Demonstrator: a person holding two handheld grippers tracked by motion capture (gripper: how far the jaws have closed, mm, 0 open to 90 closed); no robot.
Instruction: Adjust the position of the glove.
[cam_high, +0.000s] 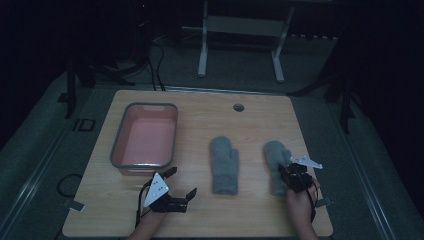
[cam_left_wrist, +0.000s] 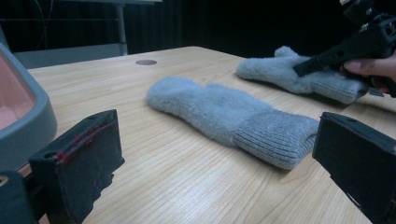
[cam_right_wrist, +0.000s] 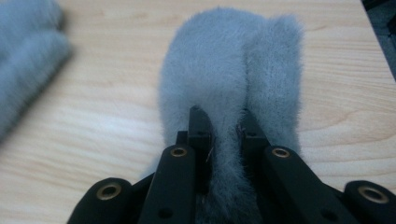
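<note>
Right gripper (cam_right_wrist: 219, 126): jaws nearly closed, pinching a ridge of fleece on the right mitten (cam_right_wrist: 233, 70). Grip set near the cuff end, probably so the mitten lifts whole instead of unfolding. Mitten flat on the table (cam_high: 200, 220), at its right side, thumb to the outer edge.

Left gripper (cam_left_wrist: 215, 163): jaws spread wide, holding nothing, low over the table's front left, aimed toward the left mitten (cam_left_wrist: 224, 114). Likely standing by for that one. Left mitten flat at centre, apart from its pair.

Grey bin (cam_high: 145, 135) with pink inside: rear left, open, a likely drop point.

Hard to make out: depth of the pinch, lost in the pile; cuff of the right mitten, behind the jaws; room beyond the table, dark.
</note>
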